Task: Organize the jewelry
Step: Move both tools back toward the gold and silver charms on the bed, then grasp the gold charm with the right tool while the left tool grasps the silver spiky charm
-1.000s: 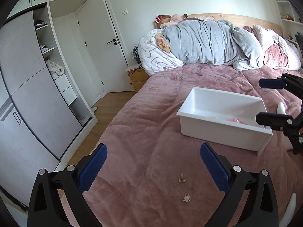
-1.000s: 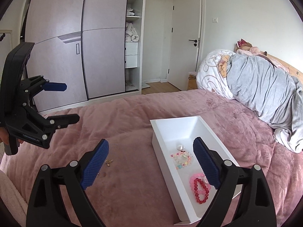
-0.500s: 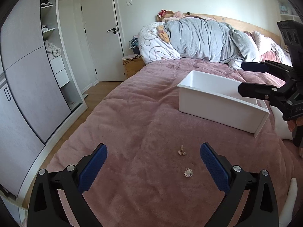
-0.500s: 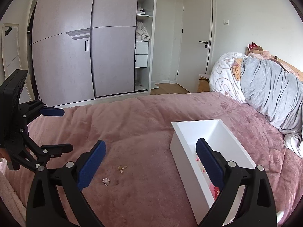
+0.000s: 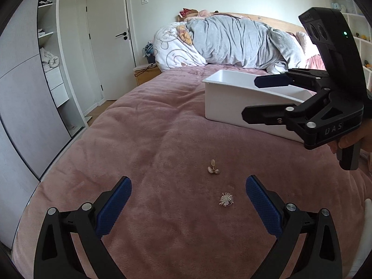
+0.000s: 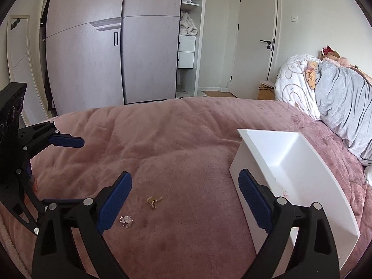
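Observation:
Two small jewelry pieces lie on the pink bedspread: a silver spiky piece point(image 5: 226, 199) and a gold-and-pearl earring point(image 5: 213, 167). Both also show in the right wrist view, the spiky piece point(image 6: 126, 220) and the earring point(image 6: 154, 200). A white bin point(image 5: 234, 97) stands farther back; in the right wrist view the bin point(image 6: 302, 167) shows a little jewelry at its bottom. My left gripper point(image 5: 188, 205) is open and empty just before the spiky piece. My right gripper point(image 6: 184, 197) is open and empty, above the earring; it also shows in the left wrist view point(image 5: 267, 100).
Grey and white bedding point(image 5: 227, 41) is piled at the head of the bed. A wardrobe point(image 6: 111, 53) and a door point(image 6: 258, 34) stand beyond the bed's left edge. A wooden nightstand point(image 5: 146, 74) sits by the bed.
Both grippers have dropped lower and pulled back from the bin toward the two loose pieces, which now lie between their fingers' lines. Both stay open and empty.

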### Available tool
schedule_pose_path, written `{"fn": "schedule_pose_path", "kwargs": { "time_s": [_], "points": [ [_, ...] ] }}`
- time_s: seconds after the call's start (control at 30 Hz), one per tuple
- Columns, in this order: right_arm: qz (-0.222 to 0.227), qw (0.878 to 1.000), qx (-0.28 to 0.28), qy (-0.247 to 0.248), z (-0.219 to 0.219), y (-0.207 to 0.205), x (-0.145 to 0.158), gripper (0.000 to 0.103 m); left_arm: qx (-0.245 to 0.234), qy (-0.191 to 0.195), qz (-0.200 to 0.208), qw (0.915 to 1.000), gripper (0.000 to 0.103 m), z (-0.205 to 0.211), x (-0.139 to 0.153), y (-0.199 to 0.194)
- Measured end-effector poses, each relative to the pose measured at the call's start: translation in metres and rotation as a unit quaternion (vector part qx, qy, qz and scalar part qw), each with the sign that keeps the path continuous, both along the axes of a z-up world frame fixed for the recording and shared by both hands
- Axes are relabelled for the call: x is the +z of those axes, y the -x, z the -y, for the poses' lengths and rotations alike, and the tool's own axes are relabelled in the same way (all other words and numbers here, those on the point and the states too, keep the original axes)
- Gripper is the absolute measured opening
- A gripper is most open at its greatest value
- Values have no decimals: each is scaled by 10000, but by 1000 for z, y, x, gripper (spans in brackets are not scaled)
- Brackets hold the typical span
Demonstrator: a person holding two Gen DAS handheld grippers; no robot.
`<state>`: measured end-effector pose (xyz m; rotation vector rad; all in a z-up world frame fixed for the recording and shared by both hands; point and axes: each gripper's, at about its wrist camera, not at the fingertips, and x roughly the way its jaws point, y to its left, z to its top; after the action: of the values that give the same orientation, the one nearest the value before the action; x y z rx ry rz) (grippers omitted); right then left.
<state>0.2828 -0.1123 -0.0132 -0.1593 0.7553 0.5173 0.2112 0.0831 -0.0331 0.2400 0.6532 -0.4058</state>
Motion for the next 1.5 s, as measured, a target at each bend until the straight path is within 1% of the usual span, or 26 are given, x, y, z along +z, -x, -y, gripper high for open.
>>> {"fn": "schedule_pose_path", "kwargs": {
  "time_s": [0.17,0.27,0.37,0.5,0.57,0.63,0.67,0.7,0.73,0.8,0.83,0.9,0.93,1.0,1.03,1.07,1.1,1.13,1.27,1.43,1.5],
  "points": [
    [-225,9995,225,31,-8,-7,-32,86,-299,-181,-134,9993,99,16,-25,-6],
    [-409,9987,307,39,-11,-14,-51,79,-467,-328,-251,9981,99,26,-39,-11],
    [-555,9977,383,78,-14,-20,-68,78,-625,-463,-353,9963,99,34,-51,-17],
    [-723,9958,554,120,-17,-25,-87,76,-700,-581,-504,9946,99,40,-64,-24],
    [-801,9945,663,121,-19,-26,-94,75,-671,-563,-551,9946,98,40,-69,-28],
    [-881,9934,722,140,-21,-28,-100,74,-622,-512,-606,9949,90,39,-73,-32],
    [-933,9928,744,124,-21,-29,-103,73,-606,-494,-661,9947,77,39,-75,-35],
    [-972,9923,758,107,-21,-29,-105,73,-577,-487,-716,9946,71,38,-77,-38],
    [-1000,9920,769,100,-22,-30,-107,71,-563,-475,-730,9946,71,37,-78,-39],
    [-1058,9910,821,50,-22,-31,-110,63,-569,-487,-703,9947,67,37,-79,-39],
    [-1068,9906,854,35,-22,-30,-110,61,-584,-502,-678,9947,64,37,-79,-38],
    [-1084,9894,967,4,-24,-28,-110,49,-649,-536,-631,9945,46,39,-79,-34],
    [-1089,9888,1025,-1,-26,-27,-110,46,-686,-557,-624,9941,43,40,-79,-33],
    [-1102,9875,1123,14,-29,-26,-110,35,-771,-603,-610,9933,32,43,-79,-30],
    [-1120,9866,1186,5,-30,-25,-110,32,-794,-632,-601,9930,30,44,-79,-29],
    [-1139,9857,1243,-9,-32,-24,-111,25,-807,-655,-609,9927,27,45,-80,-29],
    [-1173,9843,1321,-38,-34,-23,-111,16,-808,-665,-622,9926,25,45,-79,-29],
    [-1229,9821,1428,-78,-36,-23,-112,13,-806,-656,-639,9925,23,45,-79,-29],
    [-1255,9805,1514,-54,-41,-20,-112,8,-779,-616,-675,9928,23,44,-78,-28],
    [-1260,9811,1469,-50,-42,-18,-110,8,-749,-631,-658,9930,23,45,-78,-26],
    [-1246,9816,1444,-66,-40,-17,-107,8,-715,-581,-657,9936,23,44,-77,-24]
  ]
}}
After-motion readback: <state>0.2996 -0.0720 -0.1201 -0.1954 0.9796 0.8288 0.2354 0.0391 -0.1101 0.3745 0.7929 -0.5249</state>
